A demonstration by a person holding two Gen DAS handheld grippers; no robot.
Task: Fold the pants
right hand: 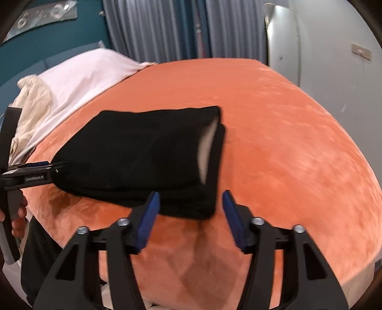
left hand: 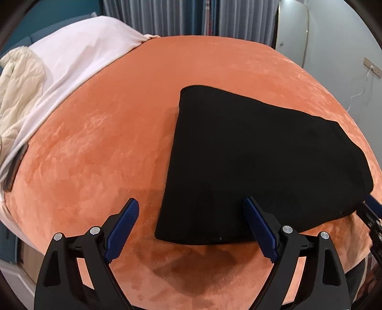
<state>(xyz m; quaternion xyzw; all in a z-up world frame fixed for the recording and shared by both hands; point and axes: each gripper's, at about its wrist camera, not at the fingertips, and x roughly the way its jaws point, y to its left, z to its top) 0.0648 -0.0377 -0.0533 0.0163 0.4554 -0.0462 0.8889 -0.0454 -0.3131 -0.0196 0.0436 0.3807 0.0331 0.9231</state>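
Note:
The black pants [left hand: 257,162] lie folded into a compact stack on the orange bed cover [left hand: 107,143]. They also show in the right wrist view [right hand: 143,157], with a pale lining showing at the right edge of the stack. My left gripper [left hand: 191,219] is open and empty, hovering at the near left corner of the stack. My right gripper [right hand: 188,209] is open and empty, just short of the near right corner. The left gripper also shows in the right wrist view [right hand: 51,170] at the stack's left edge. The right gripper shows at the far right of the left wrist view [left hand: 372,209].
A pale pink sheet [left hand: 78,54] and a cream quilt [left hand: 16,81] lie at the bed's far left. Grey curtains [left hand: 191,16] and a white wall [left hand: 334,47] stand behind the bed. The bed's front edge is right below both grippers.

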